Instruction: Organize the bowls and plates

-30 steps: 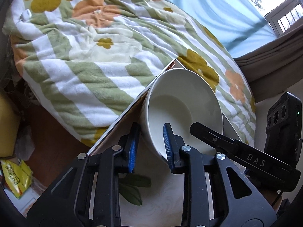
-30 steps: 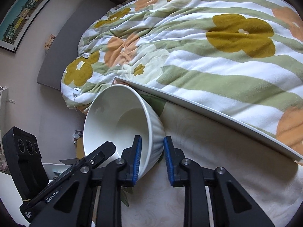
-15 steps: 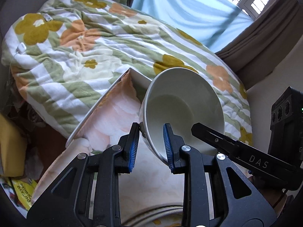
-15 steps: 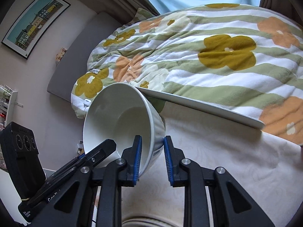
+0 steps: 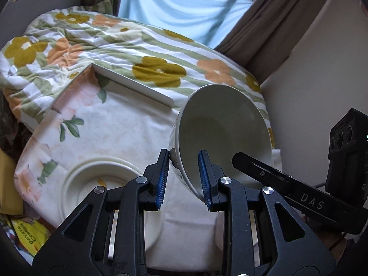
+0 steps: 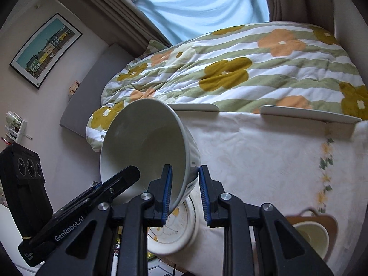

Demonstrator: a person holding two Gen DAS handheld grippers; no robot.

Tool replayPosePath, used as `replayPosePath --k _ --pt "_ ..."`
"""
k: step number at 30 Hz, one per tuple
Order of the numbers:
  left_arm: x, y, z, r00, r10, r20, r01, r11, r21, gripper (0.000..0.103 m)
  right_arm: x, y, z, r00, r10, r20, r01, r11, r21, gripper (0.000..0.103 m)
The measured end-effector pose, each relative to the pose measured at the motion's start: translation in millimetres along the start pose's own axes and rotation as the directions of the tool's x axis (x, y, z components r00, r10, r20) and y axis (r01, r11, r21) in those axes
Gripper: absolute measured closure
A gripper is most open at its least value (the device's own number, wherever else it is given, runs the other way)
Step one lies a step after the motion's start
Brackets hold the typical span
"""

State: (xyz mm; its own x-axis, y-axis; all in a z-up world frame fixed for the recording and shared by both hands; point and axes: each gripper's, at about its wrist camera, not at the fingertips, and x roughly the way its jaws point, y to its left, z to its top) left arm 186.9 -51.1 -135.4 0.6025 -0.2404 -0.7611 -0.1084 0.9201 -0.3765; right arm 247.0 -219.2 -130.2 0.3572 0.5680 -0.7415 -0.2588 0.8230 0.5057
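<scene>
A white bowl [image 5: 220,124] hangs tilted in the air above a table covered by a floral cloth [image 5: 119,128]. My left gripper [image 5: 183,161] is shut on its near rim, one pad inside and one outside. In the right wrist view the same bowl [image 6: 142,138] has its wall pinched between the pads of my right gripper [image 6: 185,172], also shut. Each view shows the other gripper's finger reaching the bowl's opposite rim. A cream plate [image 5: 76,177] with a raised rim lies on the cloth below, and the same plate [image 6: 184,241] shows under the right gripper.
A bed with a flowered striped duvet [image 6: 230,73] runs along the table's far edge, behind white edge rails [image 6: 308,112]. A brown holder with a cream cup [image 6: 310,230] sits at the table's near right. A yellow packet [image 5: 27,232] lies on the floor at left.
Both grippers have risen and drawn back from the bed with the bowl between them. The cream plate and more of the tablecloth have come into view below.
</scene>
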Motion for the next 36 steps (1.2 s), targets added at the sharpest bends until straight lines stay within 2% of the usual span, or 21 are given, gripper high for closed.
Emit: replayPosePath --k 5,11,16,20,27,36 --pt "-4 -50 -38 0.999 -0.022 -0.042 0.024 0.998 0.052 0.08 -44 -34 -33 0.999 -0.039 0.013 0.038 0.999 0.037 0.081" --pt "13 -95 -74 0.988 -0.042 -0.149 0.063 0.989 0.134 0.08 -74 -77 -69 0.994 -0.104 0.015 0.102 0.989 0.105 0.081" --pt "47 -116 -101 0.955 -0.07 -0.289 0.12 0.98 0.16 0.08 -83 -116 -99 0.989 -0.144 -0.014 0.144 0.969 0.201 0.081" --pt "69 -127 -120 0.932 -0.033 -0.362 0.117 0.97 0.211 0.08 -76 -135 -119 0.987 -0.155 -0.051 0.163 0.947 0.278 0.081" --pt "96 -136 -141 0.91 0.061 -0.41 0.077 0.947 0.312 0.08 -65 -150 -130 0.979 -0.185 -0.088 0.203 0.933 0.298 0.081" --pt "106 -150 -146 0.918 0.162 -0.361 0.01 0.902 0.431 0.08 -60 -157 -134 0.973 -0.207 -0.102 0.227 0.936 0.27 0.081"
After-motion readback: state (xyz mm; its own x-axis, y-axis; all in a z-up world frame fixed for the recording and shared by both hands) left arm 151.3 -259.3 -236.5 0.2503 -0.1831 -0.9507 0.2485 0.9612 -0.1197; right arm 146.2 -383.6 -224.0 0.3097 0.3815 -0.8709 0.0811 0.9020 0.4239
